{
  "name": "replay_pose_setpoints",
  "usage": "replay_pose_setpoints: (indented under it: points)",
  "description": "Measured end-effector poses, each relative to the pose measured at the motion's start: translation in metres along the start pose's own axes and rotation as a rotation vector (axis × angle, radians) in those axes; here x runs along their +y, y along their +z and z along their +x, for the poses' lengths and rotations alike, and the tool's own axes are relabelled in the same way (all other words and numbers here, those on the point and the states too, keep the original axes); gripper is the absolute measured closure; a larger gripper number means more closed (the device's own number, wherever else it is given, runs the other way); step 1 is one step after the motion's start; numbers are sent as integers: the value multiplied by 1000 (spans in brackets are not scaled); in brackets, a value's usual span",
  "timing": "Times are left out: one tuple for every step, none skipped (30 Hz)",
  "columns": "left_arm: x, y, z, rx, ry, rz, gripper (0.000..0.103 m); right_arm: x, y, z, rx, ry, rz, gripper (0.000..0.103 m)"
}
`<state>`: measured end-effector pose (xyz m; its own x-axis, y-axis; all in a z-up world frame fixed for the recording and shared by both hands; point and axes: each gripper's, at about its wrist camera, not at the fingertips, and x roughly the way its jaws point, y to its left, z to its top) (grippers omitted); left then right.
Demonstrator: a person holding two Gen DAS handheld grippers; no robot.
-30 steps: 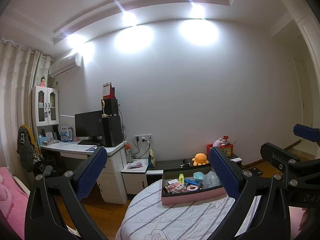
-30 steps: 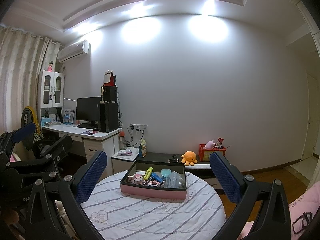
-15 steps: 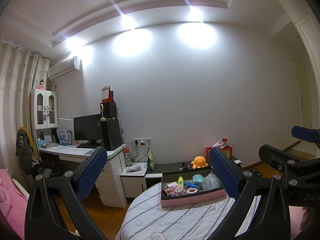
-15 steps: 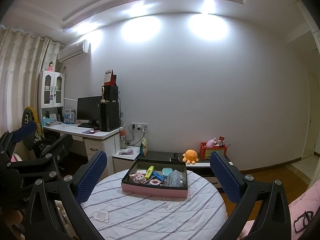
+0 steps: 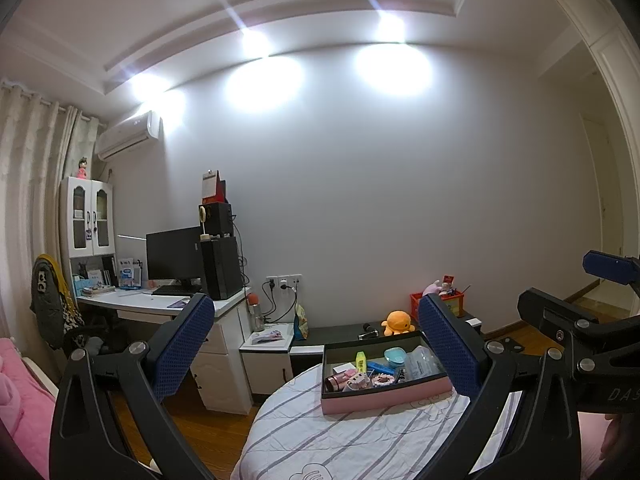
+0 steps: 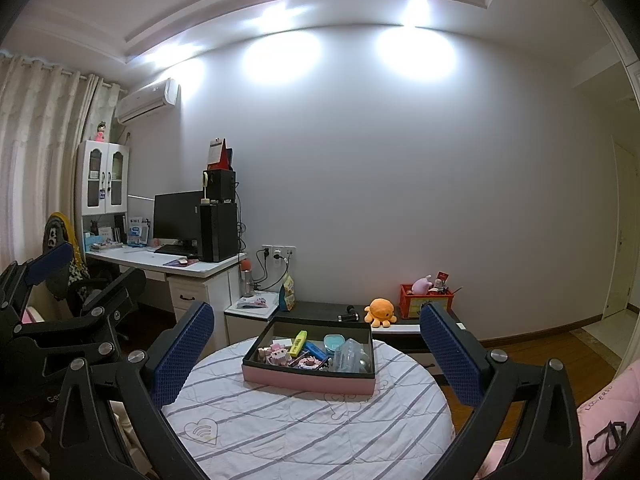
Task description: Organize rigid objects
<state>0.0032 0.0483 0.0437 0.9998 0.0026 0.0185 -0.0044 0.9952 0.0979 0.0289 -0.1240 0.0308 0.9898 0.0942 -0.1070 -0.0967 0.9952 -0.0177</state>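
Round table (image 6: 304, 432) with a striped white cloth filling the 6 o'clock area. Sitting on it toward 12 o'clock, a pink-sided box (image 6: 308, 378) stuffed with small stuff: clear plastic container (image 6: 350, 354), teal case (image 6: 334, 341), yellow highlighter (image 6: 298, 342), pink block figure (image 6: 279, 356). Left gripper (image 5: 316, 350) spread wide, nothing in it, hanging short of the box. Right gripper (image 6: 316, 352) same deal, wide apart and empty. Orange plush octopus (image 6: 380, 311) back on the low shelf at 1 o'clock.
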Motion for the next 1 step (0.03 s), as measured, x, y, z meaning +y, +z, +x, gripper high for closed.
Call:
replay_pose_setpoints:
  points:
    - [1,0,-1,0,-1,-2,0,0,0,0,0,0,0,0]
